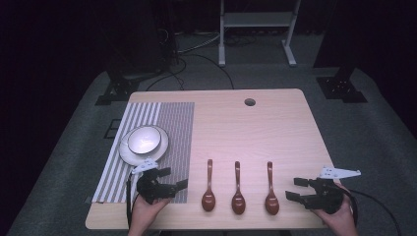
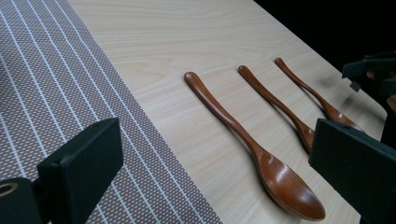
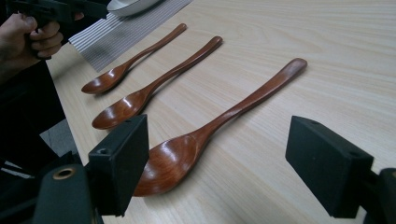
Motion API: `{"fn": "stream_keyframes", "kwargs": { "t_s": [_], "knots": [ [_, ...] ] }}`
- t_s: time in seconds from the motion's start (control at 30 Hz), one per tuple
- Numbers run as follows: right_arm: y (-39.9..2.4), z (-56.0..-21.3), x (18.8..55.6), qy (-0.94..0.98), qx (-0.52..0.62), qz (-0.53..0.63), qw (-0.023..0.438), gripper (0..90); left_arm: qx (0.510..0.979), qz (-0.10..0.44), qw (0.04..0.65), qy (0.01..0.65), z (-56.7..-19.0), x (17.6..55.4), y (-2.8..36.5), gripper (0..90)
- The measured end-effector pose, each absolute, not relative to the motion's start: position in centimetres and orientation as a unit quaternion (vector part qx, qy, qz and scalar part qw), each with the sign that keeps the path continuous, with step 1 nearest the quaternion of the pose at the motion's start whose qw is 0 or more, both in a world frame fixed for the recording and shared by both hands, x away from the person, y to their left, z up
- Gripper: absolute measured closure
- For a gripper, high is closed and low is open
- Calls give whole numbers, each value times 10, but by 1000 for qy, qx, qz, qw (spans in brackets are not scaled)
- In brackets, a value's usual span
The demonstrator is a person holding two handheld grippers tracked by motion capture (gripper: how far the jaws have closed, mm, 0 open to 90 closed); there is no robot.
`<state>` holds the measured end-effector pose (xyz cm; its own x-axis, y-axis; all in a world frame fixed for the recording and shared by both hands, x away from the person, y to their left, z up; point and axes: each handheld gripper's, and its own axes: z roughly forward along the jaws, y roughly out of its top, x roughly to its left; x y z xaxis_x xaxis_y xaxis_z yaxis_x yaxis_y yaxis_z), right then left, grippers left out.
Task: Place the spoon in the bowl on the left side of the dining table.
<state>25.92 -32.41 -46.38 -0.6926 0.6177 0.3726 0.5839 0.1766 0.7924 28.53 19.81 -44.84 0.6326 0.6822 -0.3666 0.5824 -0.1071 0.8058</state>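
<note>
3 wooden spoons (image 1: 238, 189) lie side by side on the counter (image 1: 246, 128) near its front edge, handles pointing away, bowls toward the person. Left hand-held gripper (image 1: 172, 179) & right hand-held gripper (image 1: 297, 189) both spread, empty. Right spoon's bowl partly hidden in the left gripper view, probably by a jaw.

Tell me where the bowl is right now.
In the high view, the bowl sits on a plate on the striped placemat at the table's left, just beyond the left gripper.

Glossy brown wooden spoons (image 1: 238, 189), matt pale wood-grain table (image 1: 255, 132), woven striped cloth placemat (image 1: 167, 128)
</note>
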Motion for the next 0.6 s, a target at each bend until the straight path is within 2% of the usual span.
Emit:
{"fn": "stream_keyframes", "kwargs": {
  "t_s": [0.6],
  "knots": [
    [-277,-443,277,785,341,515,-35,209,746,34,513,424,-450,289,196,19]
  ]
}}
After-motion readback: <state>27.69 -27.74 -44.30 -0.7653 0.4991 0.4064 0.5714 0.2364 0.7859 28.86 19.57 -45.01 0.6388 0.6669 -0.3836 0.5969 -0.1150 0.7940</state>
